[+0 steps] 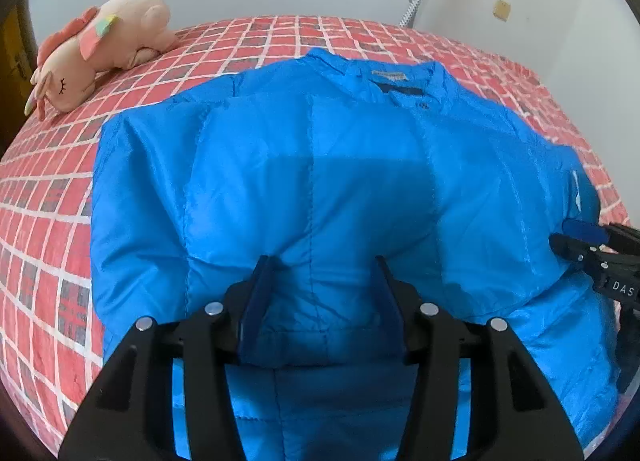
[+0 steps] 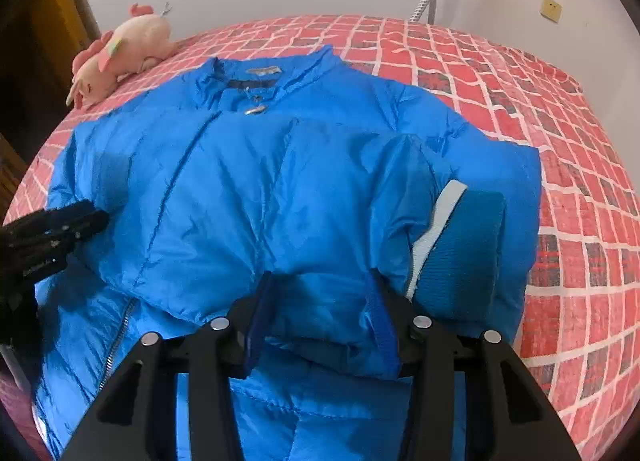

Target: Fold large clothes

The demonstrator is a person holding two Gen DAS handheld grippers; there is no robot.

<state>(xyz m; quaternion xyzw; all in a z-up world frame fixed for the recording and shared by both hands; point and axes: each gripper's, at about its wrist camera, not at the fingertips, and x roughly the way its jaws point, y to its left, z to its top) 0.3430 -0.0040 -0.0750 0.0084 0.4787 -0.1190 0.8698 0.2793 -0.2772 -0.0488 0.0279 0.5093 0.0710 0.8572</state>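
Jacket [image 2: 248, 189] is lying mid-frame on the bed [image 2: 580, 181]; I'm holding my left gripper [image 1: 322, 261] and right gripper [image 2: 320, 277] parted, squeezing nothing

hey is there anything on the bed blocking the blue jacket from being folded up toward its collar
Nothing visible does. The blue jacket lies spread on the red checked bedspread, both sleeves already folded in. The plush toy lies beyond the collar, off to one side, apart from the jacket. The left gripper and right gripper have jacket fabric between their fingers.

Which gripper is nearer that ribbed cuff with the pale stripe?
Right. The right gripper sits just beside the ribbed cuff; the left gripper is farther across the jacket.
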